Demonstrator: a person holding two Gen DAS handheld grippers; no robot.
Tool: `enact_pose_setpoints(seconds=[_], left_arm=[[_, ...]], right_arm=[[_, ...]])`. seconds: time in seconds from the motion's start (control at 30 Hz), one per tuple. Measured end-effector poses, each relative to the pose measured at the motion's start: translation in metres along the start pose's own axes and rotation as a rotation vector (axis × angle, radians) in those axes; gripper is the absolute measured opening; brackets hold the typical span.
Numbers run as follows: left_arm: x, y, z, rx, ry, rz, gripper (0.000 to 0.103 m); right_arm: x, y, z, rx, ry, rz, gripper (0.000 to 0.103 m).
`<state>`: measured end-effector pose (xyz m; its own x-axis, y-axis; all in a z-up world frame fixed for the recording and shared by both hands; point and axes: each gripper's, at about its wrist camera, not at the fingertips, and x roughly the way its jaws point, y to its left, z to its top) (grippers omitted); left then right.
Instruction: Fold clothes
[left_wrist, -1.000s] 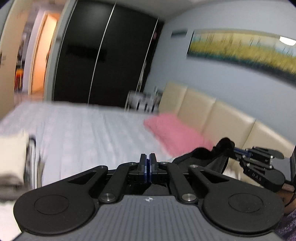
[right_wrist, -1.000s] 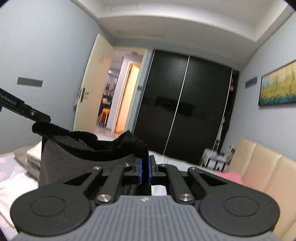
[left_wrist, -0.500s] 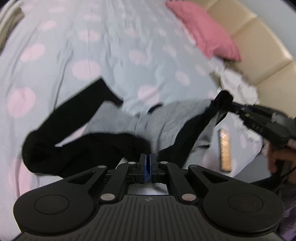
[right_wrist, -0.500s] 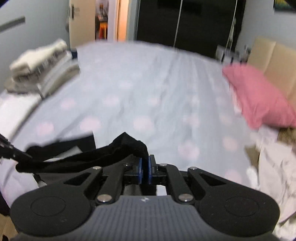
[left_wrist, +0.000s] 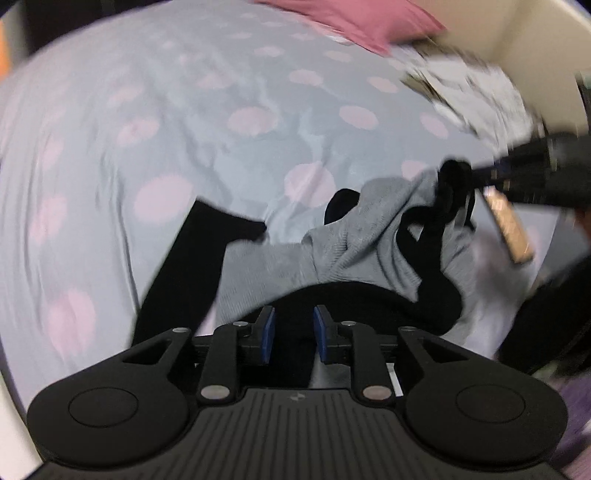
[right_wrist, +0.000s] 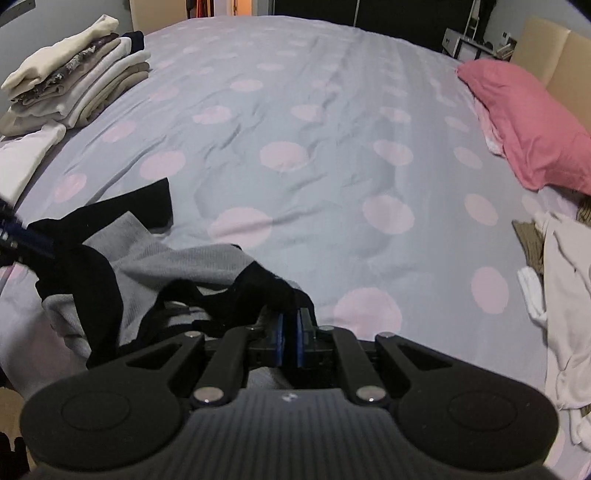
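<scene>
Both grippers have come down from pointing across the room to pointing steeply at the bed, and the grey knit garment with black sleeves and trim (left_wrist: 373, 236) now lies crumpled on the pale blue bedsheet with pink dots (right_wrist: 295, 110), close to its near edge. On the left gripper (left_wrist: 294, 334), the jaws have just been opening; they stand a narrow way apart with the garment's black hem lying between the blue pads (left_wrist: 268, 334), which are not pressing on it. On the right gripper (right_wrist: 289, 338), the jaws are nearly closed on a bunched fold of the black trim, holding it a little above the sheet.

One black sleeve (left_wrist: 195, 266) stretches out flat to the left of the grey body. Beyond the garment the sheet runs wide and bare toward the far side. At the far left edge sits a stack of folded cream and beige clothes (right_wrist: 74, 81); along the right edge lie a pink pillow (right_wrist: 528, 122) against the beige padded headboard (right_wrist: 554, 55) and a heap of unfolded white and brown clothes (right_wrist: 557, 295). In the left view a tan oblong object (left_wrist: 509, 229) rests on the sheet just right of the garment, too blurred to identify.
</scene>
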<state>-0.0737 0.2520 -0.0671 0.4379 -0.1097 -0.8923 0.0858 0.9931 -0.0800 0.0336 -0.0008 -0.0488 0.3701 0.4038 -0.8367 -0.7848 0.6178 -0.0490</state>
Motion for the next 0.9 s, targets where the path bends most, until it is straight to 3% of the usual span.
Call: enact_pose_setpoints(seconds=[0.2,0.4,0.47,0.5,0.6,0.7,0.9], left_arm=[[0.031,-0.017,0.013,0.234,0.055,0.025,0.024],[0.057,-0.028,0.016,0.318,0.081,-0.006,0.036],[0.061,-0.030,0.015,0.307,0.093,-0.023,0.031],[0.063,-0.031,0.014,0.298,0.100,-0.035,0.021],[0.059,-0.032,0.011,0.282,0.092,-0.027,0.006],[0.041,-0.024,0.011,0.224,0.054,-0.027,0.000],[-0.022,0.023,0.003,0.015,-0.045,0.038,0.000]], right_arm=[[-0.001,-0.001,-0.003,0.004,-0.003,0.016,0.009],[0.004,-0.004,-0.005,0.002,0.010,0.027,0.009],[0.006,-0.006,-0.006,0.007,0.015,0.028,0.009],[0.007,-0.008,-0.006,0.011,0.018,0.030,0.009],[0.009,-0.010,-0.006,0.016,0.021,0.033,0.009],[0.009,-0.011,-0.006,0.017,0.021,0.035,0.009],[0.008,-0.012,-0.008,0.030,0.008,0.042,0.009]])
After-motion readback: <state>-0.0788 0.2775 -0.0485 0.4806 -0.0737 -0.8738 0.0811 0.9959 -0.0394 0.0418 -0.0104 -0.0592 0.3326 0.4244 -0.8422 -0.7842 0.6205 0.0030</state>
